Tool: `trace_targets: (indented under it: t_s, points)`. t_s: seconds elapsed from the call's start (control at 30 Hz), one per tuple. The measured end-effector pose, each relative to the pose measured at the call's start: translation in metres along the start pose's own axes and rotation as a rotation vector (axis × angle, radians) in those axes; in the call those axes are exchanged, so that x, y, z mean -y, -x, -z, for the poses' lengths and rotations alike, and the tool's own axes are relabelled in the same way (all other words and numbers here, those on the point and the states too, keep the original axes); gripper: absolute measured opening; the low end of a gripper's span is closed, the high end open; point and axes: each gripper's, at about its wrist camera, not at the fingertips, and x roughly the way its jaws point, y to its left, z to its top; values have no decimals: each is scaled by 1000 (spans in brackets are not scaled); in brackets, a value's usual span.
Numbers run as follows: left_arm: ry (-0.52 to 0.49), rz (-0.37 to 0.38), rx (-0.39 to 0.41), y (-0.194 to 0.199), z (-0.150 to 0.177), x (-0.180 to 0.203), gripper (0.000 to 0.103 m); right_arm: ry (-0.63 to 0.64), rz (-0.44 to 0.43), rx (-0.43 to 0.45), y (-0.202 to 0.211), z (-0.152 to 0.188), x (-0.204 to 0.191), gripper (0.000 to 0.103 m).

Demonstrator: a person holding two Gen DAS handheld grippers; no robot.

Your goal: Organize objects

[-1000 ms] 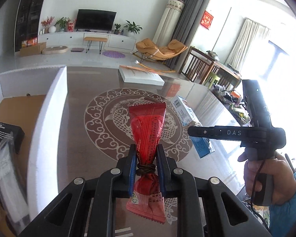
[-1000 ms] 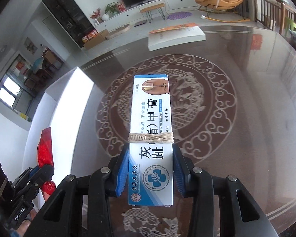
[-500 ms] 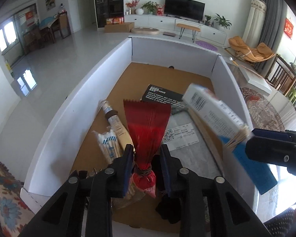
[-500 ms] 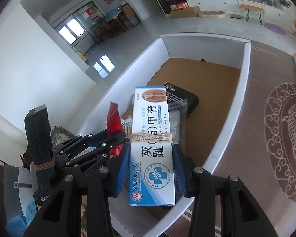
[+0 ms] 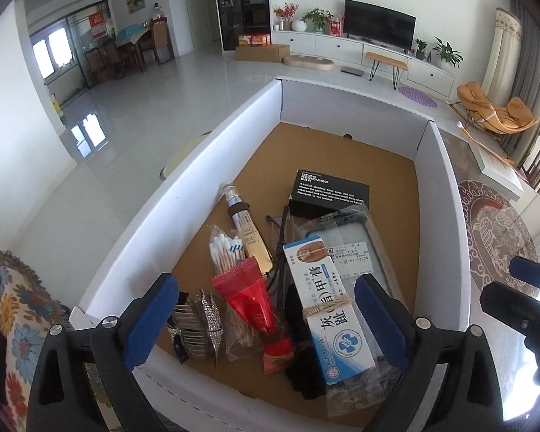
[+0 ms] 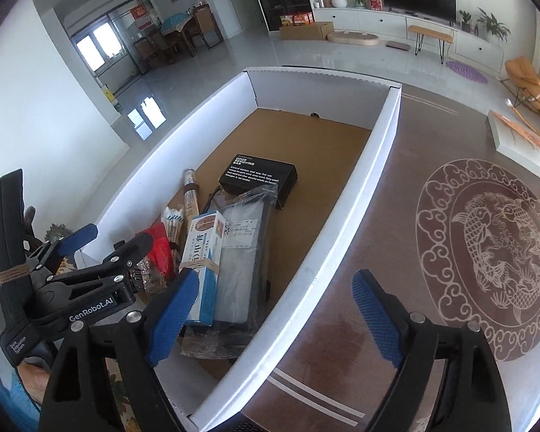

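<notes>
Box: white corrugated-card tray (image 5: 234, 133) with a brown floor, standing on the patterned brown table (image 6: 396, 252); contents crowd its near end.
Ointment carton: blue-and-white carton (image 5: 327, 309), bound with twine, lying flat on a clear plastic sleeve (image 5: 356, 244) toward the near right wall.
Red sachet: crinkled red foil packet (image 5: 252, 302), tied at the neck, lying on the cotton swab bag (image 5: 226, 252) near the near edge.
Left gripper: left gripper (image 5: 266, 320) above the near end, jaws opening, nothing between the pads.
Right gripper: right gripper (image 6: 277, 309) straddling the right wall, jaws opening, empty.
Handling, carton: judged light and stiff, with smooth sides; best taken across its long faces near the twine.
Handling, sachet: judged light, soft and slippery; the tied neck gives the firmest hold.
Other contents: black rigid box (image 5: 329, 194), slim gold tube (image 5: 248, 230), glittering hair clip (image 5: 201, 324).
</notes>
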Motion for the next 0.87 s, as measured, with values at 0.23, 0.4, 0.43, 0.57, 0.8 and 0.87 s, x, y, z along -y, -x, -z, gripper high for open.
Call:
trace_targets:
  t_s: [0.23,0.4,0.43,0.57,0.8,0.87]
  points:
    - [2,-30,18,18,5,4,100,96,83,-3,7,3,-13,88]
    - [-15,-61,61,28,4,8,100,113,80,-5,2,2,-21,88]
    - [-14,-62,62,29,4,8,100,117,80,-6,1,3,-23,88]
    - [-3,-57,54,28,2,5,100,125,81,-10,-2,5,-25,88]
    - [29,-46,67,29,5,0,100,115,71,3,1,5,-24,88]
    - [18,-66,76,31,5,2,100,120,69,5,1,5,-26,88]
